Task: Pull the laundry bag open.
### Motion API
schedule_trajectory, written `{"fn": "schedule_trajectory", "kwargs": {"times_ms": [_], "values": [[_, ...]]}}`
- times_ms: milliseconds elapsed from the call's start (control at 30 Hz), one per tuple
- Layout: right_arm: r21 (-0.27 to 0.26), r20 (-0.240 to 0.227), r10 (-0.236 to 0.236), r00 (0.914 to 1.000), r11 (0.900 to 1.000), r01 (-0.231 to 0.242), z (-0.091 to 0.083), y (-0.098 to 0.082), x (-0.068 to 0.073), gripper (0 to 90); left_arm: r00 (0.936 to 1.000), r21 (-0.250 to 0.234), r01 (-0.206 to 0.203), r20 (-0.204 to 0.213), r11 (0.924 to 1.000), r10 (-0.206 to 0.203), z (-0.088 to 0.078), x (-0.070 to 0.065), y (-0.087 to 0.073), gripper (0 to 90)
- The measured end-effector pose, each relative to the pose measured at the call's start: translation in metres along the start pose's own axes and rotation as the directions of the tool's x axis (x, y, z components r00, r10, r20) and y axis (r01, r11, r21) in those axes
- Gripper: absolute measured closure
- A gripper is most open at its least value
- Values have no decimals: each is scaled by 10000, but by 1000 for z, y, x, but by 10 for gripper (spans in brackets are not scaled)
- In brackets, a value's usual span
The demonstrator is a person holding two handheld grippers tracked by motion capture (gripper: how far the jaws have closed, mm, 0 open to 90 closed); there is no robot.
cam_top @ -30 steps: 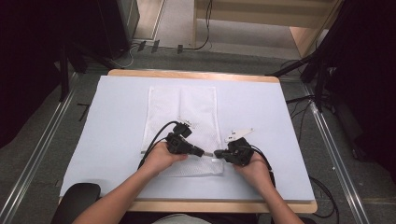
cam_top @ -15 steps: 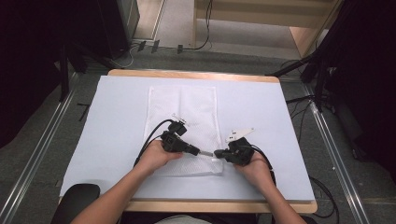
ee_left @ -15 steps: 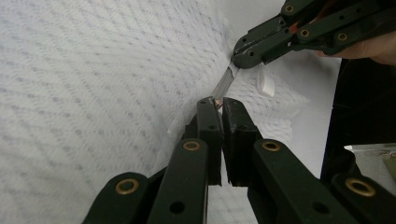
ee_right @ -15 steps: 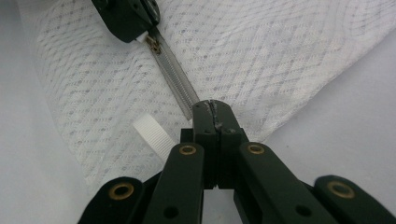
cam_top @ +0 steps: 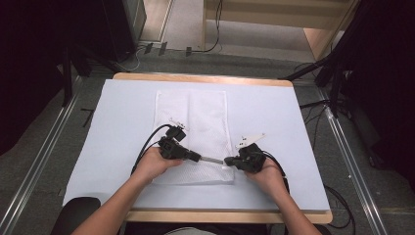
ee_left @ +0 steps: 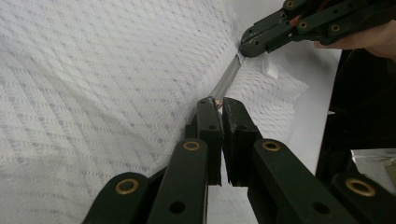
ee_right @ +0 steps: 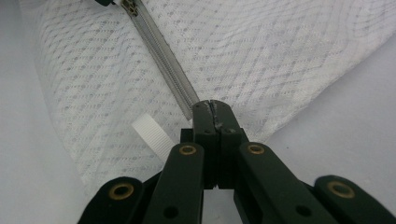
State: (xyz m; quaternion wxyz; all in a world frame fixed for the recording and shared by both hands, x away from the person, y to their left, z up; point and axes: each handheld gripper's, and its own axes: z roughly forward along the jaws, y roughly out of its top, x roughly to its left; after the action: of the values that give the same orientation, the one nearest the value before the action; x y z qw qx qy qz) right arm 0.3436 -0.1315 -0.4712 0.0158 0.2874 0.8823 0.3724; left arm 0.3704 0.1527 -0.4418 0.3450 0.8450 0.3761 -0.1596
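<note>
Even overhead light falls on my table (cam_top: 274, 107), bright and glare-free, while the floor and the room around it sink into darkness. My hands cast only faint, soft shadows. Up close, the mesh weave is crisp mid-frame, but my jaws blur at the bottom edge.

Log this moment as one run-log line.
left tongs: shut on zipper pull | right tongs: shut on zipper end | zipper: stretched between them | mesh bag: flat on table
</note>
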Motion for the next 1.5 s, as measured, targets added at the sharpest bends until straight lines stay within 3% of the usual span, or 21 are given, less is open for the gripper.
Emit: {"fn": "schedule_trajectory", "kwargs": {"times_ms": [300,633,800,1133,1333,1500], "values": [[-20,-126,28,9999,10000,-28,0,0,-2,900,9998,-83,150,93,9999,-150,-15,6,-6,880],[-19,-193,64,9998,10000,-64,0,-1,-3,900,9998,-116,173,-70,9998,-174,-25,7,-11,880],[-17,-272,106,9996,9999,-107,0,0,-4,900,9993,-146,379,-12,9992,-379,-32,12,-16,880],[57,-375,0,9993,10000,2,0,1,-5,900,9984,-35,563,48,9984,-563,-34,14,-22,880],[112,-348,-44,9994,9999,48,0,2,-5,900,9986,5,458,-264,9990,-458,-38,14,-24,880],[98,-440,25,9990,9999,-21,1,2,-6,900,9974,-63,631,-339,9980,-633,-46,19,-28,880]]}}
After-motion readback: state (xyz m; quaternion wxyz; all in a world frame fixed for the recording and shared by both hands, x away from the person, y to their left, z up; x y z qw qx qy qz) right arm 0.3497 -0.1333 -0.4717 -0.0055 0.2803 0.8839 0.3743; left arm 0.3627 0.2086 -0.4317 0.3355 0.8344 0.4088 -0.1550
